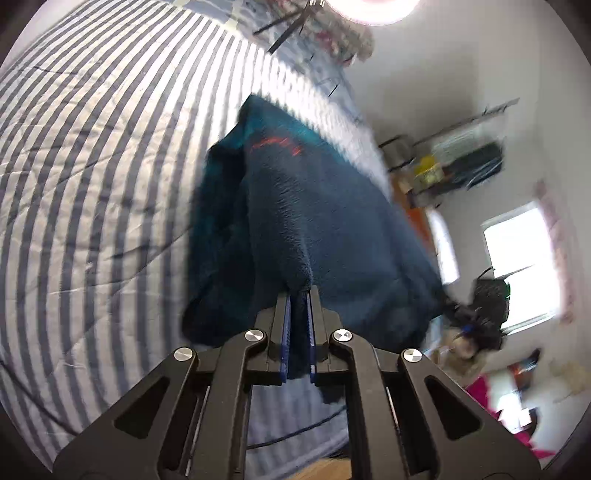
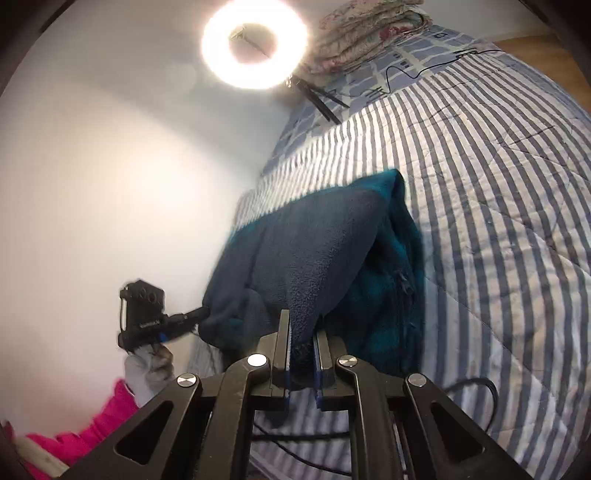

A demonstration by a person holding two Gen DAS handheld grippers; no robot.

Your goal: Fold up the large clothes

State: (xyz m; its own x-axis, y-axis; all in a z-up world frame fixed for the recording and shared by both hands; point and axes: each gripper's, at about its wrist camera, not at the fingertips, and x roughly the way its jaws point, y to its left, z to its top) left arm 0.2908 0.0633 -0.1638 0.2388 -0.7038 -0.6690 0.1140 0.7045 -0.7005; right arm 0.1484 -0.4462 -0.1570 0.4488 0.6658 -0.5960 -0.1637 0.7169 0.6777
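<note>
The left gripper (image 1: 299, 291) points down at a slant toward the bed (image 1: 92, 184), its 2 fingers (image 1: 284, 325) pinched tight on a corner of the fleece (image 1: 314, 206). From that pinch the dark blue fleece rises and spreads away over the striped quilt (image 1: 74, 258), with a teal fold along its left side and a short red mark near its far edge. In the right wrist view the left gripper (image 2: 201, 313) shows at the left of the fleece, held by a gloved hand (image 2: 151, 365) below it, nose to the cloth.

The right gripper (image 2: 303, 328) is also tilted down toward the bed (image 2: 517, 258); its fingers (image 2: 283, 347) are closed on another corner of the fleece (image 2: 314, 251), a tongue of cloth hanging between the pads. The fleece is stretched between the 2 grippers above the near part of the bed, its teal side with a zip draped to the right. Beyond it lie a folded floral blanket (image 2: 362, 33) and a lit ring light (image 2: 255, 44). A black cable (image 2: 476, 387) runs over the quilt (image 2: 498, 184) at the right.
</note>
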